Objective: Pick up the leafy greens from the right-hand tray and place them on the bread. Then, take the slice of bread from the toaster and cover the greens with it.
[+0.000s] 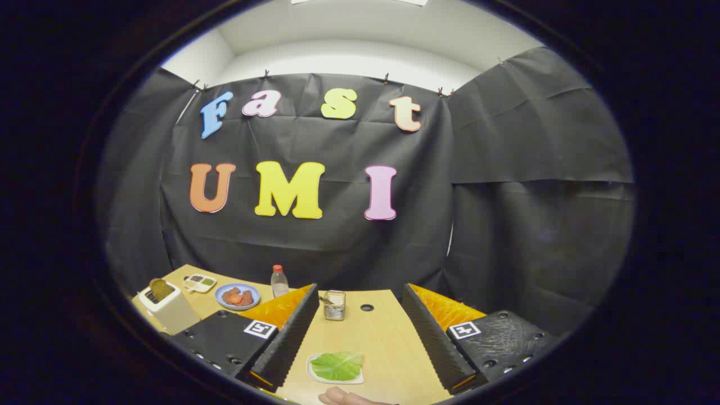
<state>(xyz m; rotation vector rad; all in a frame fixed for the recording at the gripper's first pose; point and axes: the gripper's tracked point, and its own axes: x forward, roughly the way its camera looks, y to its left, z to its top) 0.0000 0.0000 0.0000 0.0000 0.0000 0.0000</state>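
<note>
The leafy greens (337, 365) lie flat on a small white tray (313, 376) on the wooden table, low between my fingers. My gripper (355, 337) is open and holds nothing, its fingers standing wide on either side above the greens. A white toaster (169, 308) stands beyond the left finger, with a brown slice of bread (162, 288) sticking up out of its slot. Farther back, a blue plate (238, 296) carries reddish-brown food.
A small white dish (200, 282) with bits of food sits behind the toaster. A clear bottle with a red cap (279, 281) and a small wire holder (334, 305) stand ahead of the fingers. A hand (343, 398) rests at the table's near edge.
</note>
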